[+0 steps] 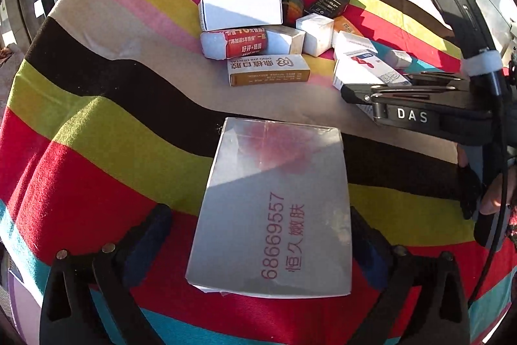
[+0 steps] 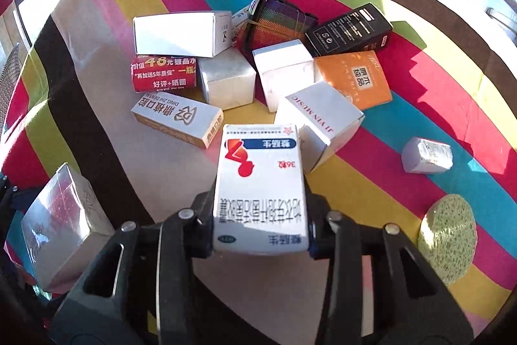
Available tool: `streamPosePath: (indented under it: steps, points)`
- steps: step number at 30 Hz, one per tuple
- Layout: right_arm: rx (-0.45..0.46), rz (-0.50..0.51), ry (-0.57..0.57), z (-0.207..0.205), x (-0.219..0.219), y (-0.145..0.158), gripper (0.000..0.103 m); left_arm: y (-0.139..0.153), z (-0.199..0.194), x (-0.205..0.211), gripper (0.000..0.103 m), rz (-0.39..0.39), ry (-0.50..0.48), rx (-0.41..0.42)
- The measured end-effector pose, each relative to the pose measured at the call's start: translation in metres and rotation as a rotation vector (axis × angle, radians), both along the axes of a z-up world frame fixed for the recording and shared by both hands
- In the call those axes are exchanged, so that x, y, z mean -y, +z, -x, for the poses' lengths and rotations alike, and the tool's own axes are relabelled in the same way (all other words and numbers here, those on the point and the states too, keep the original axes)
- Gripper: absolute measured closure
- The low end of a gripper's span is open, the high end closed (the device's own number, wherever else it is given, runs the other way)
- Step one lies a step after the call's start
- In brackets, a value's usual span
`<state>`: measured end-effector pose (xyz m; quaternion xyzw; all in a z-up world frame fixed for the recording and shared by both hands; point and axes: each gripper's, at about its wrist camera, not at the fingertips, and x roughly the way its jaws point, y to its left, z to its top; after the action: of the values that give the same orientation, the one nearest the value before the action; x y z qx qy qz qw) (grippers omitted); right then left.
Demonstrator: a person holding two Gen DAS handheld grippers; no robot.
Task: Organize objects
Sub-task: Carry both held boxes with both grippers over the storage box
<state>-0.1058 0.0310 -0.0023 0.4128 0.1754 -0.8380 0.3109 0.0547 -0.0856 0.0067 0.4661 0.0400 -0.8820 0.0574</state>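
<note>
A silver box with red print point(image 1: 274, 209) lies on the striped cloth between the fingers of my left gripper point(image 1: 261, 235); the fingers stand wide apart and clear of its sides. The same box shows at the left in the right wrist view point(image 2: 61, 225). My right gripper point(image 2: 258, 225) is shut on a white medicine box with red and blue print point(image 2: 260, 183), held above the cloth. That gripper and its box show at the right in the left wrist view point(image 1: 365, 76). A pile of small boxes point(image 2: 226, 80) lies beyond.
The pile holds a white box point(image 2: 177, 33), a red-labelled box point(image 2: 163, 73), a gold-edged box point(image 2: 177, 118), an orange box point(image 2: 355, 80), a black box point(image 2: 350, 31) and a rainbow pouch point(image 2: 278, 21). A small wrapped packet point(image 2: 426, 155) and a green sponge point(image 2: 447, 236) lie right.
</note>
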Motion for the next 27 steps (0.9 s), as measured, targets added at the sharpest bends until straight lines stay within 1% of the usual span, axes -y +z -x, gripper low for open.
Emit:
streamPosePath:
  steps: [7, 8, 10, 11, 15, 18, 27]
  points:
    - [-0.018, 0.021, -0.08, -0.069, -0.069, 0.003, 0.059, 0.001, -0.001, 0.0, 0.0, 0.006, 0.012, -0.004]
    - [-0.026, 0.022, -0.092, -0.078, -0.076, 0.004, 0.059, 0.001, -0.002, 0.0, 0.002, 0.012, 0.018, -0.007]
    - [-0.037, 0.018, -0.114, -0.096, -0.087, 0.007, 0.059, 0.006, -0.003, -0.003, 0.027, 0.016, 0.017, -0.043]
    - [-0.039, 0.018, -0.127, -0.1, -0.093, 0.009, 0.059, 0.007, -0.004, -0.004, 0.036, 0.028, 0.023, -0.054]
    - [-0.031, 0.036, -0.171, -0.108, -0.109, 0.009, 0.059, 0.007, -0.005, -0.003, 0.036, 0.023, 0.02, -0.058]
    - [-0.036, 0.028, -0.173, -0.103, -0.106, 0.009, 0.058, 0.007, -0.005, -0.002, 0.036, 0.027, 0.02, -0.059]
    - [-0.035, 0.032, -0.172, -0.105, -0.108, 0.009, 0.058, 0.007, -0.004, -0.003, 0.036, 0.032, 0.021, -0.06]
